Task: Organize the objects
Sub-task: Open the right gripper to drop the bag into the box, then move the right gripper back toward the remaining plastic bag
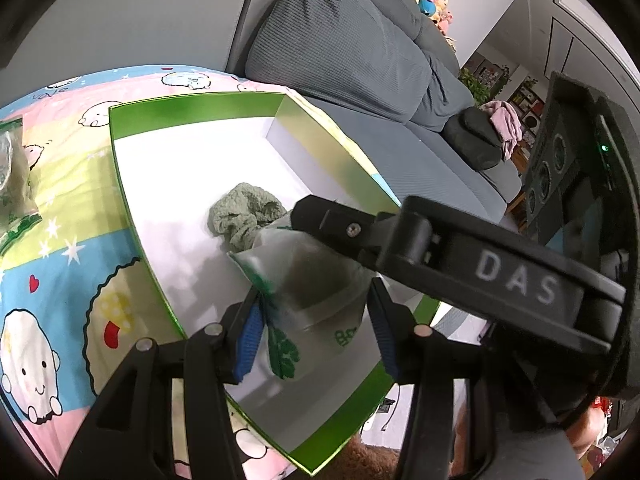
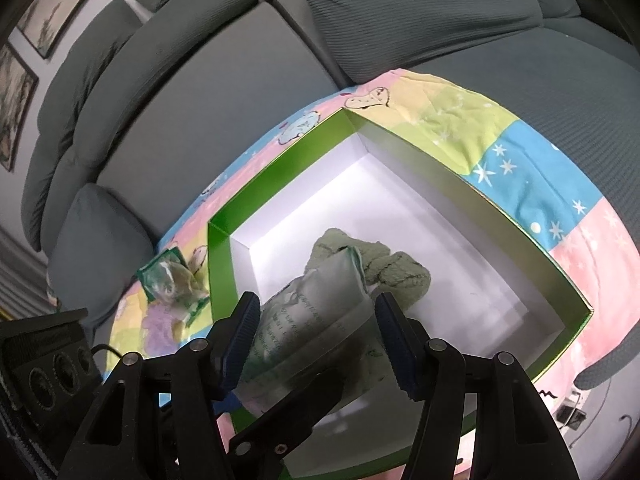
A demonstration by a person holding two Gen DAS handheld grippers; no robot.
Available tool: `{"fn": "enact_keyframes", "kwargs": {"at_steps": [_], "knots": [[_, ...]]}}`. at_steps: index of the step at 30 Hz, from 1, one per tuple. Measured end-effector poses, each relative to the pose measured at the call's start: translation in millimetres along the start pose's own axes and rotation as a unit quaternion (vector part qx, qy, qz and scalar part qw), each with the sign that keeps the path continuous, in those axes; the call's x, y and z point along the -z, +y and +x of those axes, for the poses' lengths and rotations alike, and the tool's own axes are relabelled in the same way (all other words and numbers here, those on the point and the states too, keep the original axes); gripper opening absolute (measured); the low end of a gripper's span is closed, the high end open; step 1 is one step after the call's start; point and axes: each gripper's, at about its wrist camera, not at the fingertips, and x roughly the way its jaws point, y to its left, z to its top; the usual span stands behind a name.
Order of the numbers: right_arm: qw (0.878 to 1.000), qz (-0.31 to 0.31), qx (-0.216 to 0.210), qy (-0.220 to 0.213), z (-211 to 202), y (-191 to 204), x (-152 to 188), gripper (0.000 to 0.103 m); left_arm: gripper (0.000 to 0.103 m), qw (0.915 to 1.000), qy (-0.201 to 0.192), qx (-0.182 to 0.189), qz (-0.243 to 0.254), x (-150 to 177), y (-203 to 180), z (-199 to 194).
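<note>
A green-walled box [image 1: 132, 208] with a white floor lies on a cartoon-print cloth; it also shows in the right wrist view [image 2: 224, 264]. Inside lie a green knitted item [image 1: 240, 216] [image 2: 400, 272] and a clear plastic packet with green print [image 1: 320, 300] [image 2: 316, 312]. My left gripper [image 1: 316, 332] is open, its blue pads on either side of the packet. My right gripper [image 2: 316, 332] is open too, straddling the same packet from the other side; its finger [image 1: 336, 220] crosses the left wrist view above the packet. Whether either one touches the packet is unclear.
A second clear packet with green print [image 2: 172, 280] lies on the cloth outside the box, also at the left edge of the left wrist view [image 1: 12, 176]. The cloth [image 1: 60, 280] covers a grey sofa seat with grey cushions [image 1: 340, 40] behind.
</note>
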Motion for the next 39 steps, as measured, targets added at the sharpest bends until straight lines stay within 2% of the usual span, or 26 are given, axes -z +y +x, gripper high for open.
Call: {"fn": "enact_keyframes", "kwargs": {"at_steps": [1, 3, 6, 10, 14, 16, 21, 23, 26, 30, 33, 36, 39], "knots": [[1.000, 0.001, 0.008, -0.002, -0.3, -0.3, -0.3, 0.062, 0.052, 1.0000, -0.002, 0.000, 0.000, -0.1, 1.1, -1.4], [1.000, 0.008, 0.017, -0.005, -0.7, -1.8, -0.8, 0.062, 0.061, 1.0000, -0.008, 0.000, 0.000, 0.4, 2.2, -7.3], [1.000, 0.014, 0.004, -0.007, -2.7, -3.3, -1.7, 0.062, 0.066, 0.9998, -0.021, 0.000, -0.005, 0.0, 7.0, -21.4], [1.000, 0.006, 0.007, -0.027, -8.6, 4.3, -1.5, 0.070, 0.074, 0.9991, -0.040, -0.005, -0.013, -0.7, 17.4, -42.2], [0.999, -0.013, -0.007, -0.041, -13.4, 20.0, -1.1, 0.071, 0.086, 0.9977, -0.060, -0.027, -0.017, 1.1, 33.6, -71.8], [0.998, -0.029, -0.009, -0.050, -16.0, 31.6, 0.8, 0.072, 0.088, 0.9956, -0.079, -0.046, -0.022, 1.8, 46.5, -93.5], [0.994, -0.071, -0.031, -0.073, -21.3, 65.5, 9.1, 0.080, 0.099, 0.9829, -0.131, -0.110, -0.068, 7.3, 89.4, -141.0], [0.992, -0.087, -0.044, -0.079, -21.4, 80.4, 12.4, 0.085, 0.099, 0.9765, -0.142, -0.137, -0.087, 9.3, 109.8, -156.2], [0.988, -0.116, -0.068, -0.078, -18.6, 106.4, 20.8, 0.088, 0.099, 0.9683, -0.141, -0.182, -0.096, 12.6, 136.7, -172.9], [0.980, -0.144, -0.125, -0.056, -7.9, 139.4, 34.8, 0.089, 0.100, 0.9549, -0.134, -0.247, -0.097, 19.5, 170.2, -184.1], [0.977, -0.167, -0.122, -0.054, 6.1, 161.7, 46.3, 0.090, 0.100, 0.9451, -0.108, -0.293, -0.096, 24.0, 200.9, -183.8], [0.975, -0.182, -0.120, -0.043, 28.3, 179.1, 57.3, 0.090, 0.100, 0.9411, -0.101, -0.308, -0.098, 27.9, 224.3, -179.3], [0.976, -0.183, -0.116, 0.001, 58.5, 191.6, 65.5, 0.090, 0.100, 0.9412, -0.101, -0.304, -0.108, 38.7, 244.0, -174.8]]}}
